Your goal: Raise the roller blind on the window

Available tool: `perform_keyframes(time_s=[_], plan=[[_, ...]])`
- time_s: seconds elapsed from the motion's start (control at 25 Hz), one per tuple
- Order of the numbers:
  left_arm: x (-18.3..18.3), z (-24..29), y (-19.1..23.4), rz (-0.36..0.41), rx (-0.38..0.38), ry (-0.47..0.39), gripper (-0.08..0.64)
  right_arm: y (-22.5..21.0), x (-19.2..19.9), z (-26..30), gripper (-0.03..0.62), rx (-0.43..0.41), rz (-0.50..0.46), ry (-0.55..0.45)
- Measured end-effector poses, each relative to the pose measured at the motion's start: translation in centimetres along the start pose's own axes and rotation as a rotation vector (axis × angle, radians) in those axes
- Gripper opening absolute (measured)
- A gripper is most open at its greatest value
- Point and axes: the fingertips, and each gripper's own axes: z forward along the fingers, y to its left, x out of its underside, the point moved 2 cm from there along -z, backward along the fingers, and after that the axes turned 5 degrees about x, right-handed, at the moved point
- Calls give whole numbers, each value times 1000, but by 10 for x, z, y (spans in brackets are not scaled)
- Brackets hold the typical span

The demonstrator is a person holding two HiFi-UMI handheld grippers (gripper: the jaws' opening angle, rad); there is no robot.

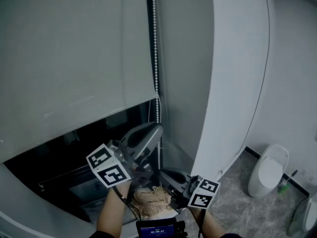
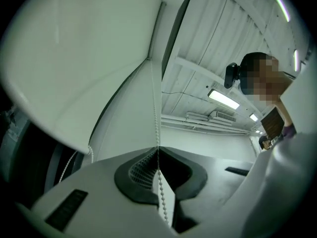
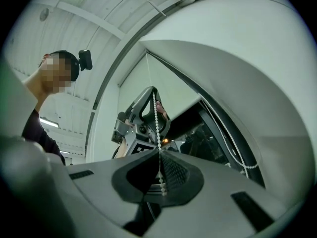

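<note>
- We see the roller blind (image 1: 69,58) covering the upper part of the window (image 1: 59,167); its bottom edge slants across the head view, with dark glass showing under it
- The bead chain (image 1: 155,43) hangs straight down along the blind's right edge, between the blind and a white curved wall (image 1: 233,73)
- Left claw (image 1: 157,131) is at the chain just under the blind's bottom right corner; in the left gripper view its jaws are pressed together on the chain, beads running up from the pinch and a short run trailing down over the lower jaw
- Right claw (image 1: 167,175) sits lower on the same chain, just below and to the right of the left one; the right gripper view shows its jaws narrow and clamped on the beads, with the chain running taut up to the left claw
- A second strand of chain hangs loose beside the blind's edge in both gripper views
- Marker cubes (image 1: 108,165) on both claws face the head camera
- A white toilet (image 1: 268,170) stands on the grey tiled floor (image 1: 237,202), well off to the right of the window
</note>
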Motion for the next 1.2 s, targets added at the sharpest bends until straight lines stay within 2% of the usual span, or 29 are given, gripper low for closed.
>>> perform_keyframes(time_s=[0.2,0.28,0.4,0.56,0.72,0.84,1.04,1.08,1.2], plan=[[27,-21,5,-59,-49,-21,15,-20,14,-30,29,59,83,1],[29,-29,4,-44,-61,-16,15,-24,-5,-35,95,52,84,-35],[41,-37,-3,-26,-62,28,15,-18,-58,-27,100,31,-5,-95],[65,-47,-6,-70,-61,50,15,3,-132,7,98,-40,-139,-152],[81,-55,-15,-82,-60,65,15,35,-173,39,98,-117,-223,-177],[95,-61,-21,-86,-61,86,15,52,-181,54,98,-143,-257,-181],[122,-72,-27,-128,-67,121,15,54,-171,76,95,-124,-272,-127],[126,-74,-28,-142,-71,122,15,52,-168,77,30,-119,-266,-121],[138,-86,-26,-188,-94,113,15,44,-155,75,20,-101,-258,-107]])
